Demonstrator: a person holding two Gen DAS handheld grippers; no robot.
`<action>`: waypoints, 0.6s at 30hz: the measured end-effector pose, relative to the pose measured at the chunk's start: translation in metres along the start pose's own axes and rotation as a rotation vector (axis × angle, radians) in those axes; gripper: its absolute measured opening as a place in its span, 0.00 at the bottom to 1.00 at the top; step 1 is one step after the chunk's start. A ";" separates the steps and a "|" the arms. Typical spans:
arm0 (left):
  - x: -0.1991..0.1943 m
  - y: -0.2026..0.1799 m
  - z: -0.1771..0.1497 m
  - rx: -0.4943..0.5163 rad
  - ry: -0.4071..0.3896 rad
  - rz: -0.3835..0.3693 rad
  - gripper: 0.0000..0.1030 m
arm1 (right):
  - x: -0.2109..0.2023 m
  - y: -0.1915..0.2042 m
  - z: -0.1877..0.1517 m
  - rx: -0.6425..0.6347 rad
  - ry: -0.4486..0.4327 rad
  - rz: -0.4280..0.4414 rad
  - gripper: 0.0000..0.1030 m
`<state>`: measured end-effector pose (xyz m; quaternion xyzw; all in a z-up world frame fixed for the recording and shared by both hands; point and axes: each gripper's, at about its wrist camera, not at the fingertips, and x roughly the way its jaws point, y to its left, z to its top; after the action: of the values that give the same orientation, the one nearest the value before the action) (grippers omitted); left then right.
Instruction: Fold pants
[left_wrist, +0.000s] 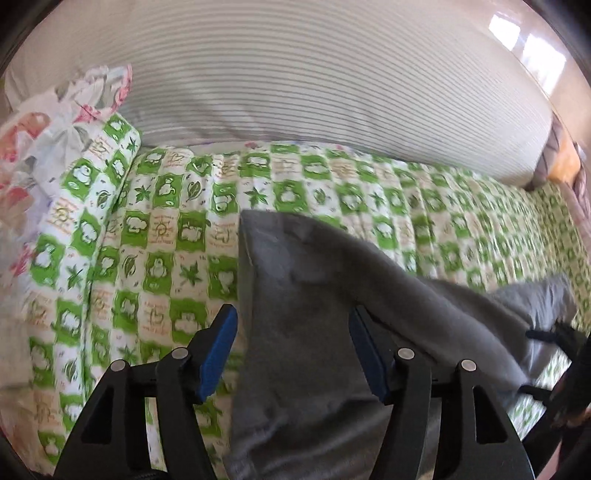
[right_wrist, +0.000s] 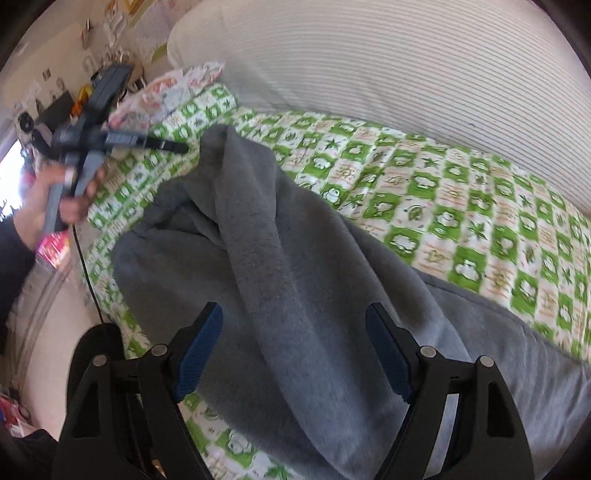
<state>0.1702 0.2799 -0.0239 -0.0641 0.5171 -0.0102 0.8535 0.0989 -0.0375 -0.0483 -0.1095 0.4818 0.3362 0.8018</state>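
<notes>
Across checked quilt (right_wrist: 461, 206), gray pants (right_wrist: 295, 295) diagonal

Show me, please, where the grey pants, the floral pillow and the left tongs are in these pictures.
grey pants (right_wrist: 280, 258): right wrist view, on the raised fold in the middle.
floral pillow (left_wrist: 70, 110): left wrist view, on its crumpled upper part.
left tongs (left_wrist: 293, 354): left wrist view, midway between the blue fingertips, which stand apart.

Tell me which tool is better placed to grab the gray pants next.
Probably the right tool: it is open, with a raised fold of the gray pants running between its fingers. The left tool, also open, only straddles the pants' edge.
</notes>
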 end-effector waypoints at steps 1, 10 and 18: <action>0.006 0.004 0.007 -0.013 0.004 -0.004 0.62 | 0.005 0.002 0.002 -0.006 0.008 -0.002 0.78; 0.056 0.014 0.034 -0.045 0.049 0.011 0.44 | 0.033 -0.010 0.011 0.056 0.052 0.037 0.60; 0.009 0.007 0.034 0.012 -0.110 0.032 0.06 | 0.036 -0.012 0.025 0.044 0.034 -0.026 0.07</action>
<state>0.2041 0.2891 -0.0172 -0.0514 0.4703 0.0040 0.8810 0.1353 -0.0186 -0.0676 -0.1036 0.5012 0.3130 0.8001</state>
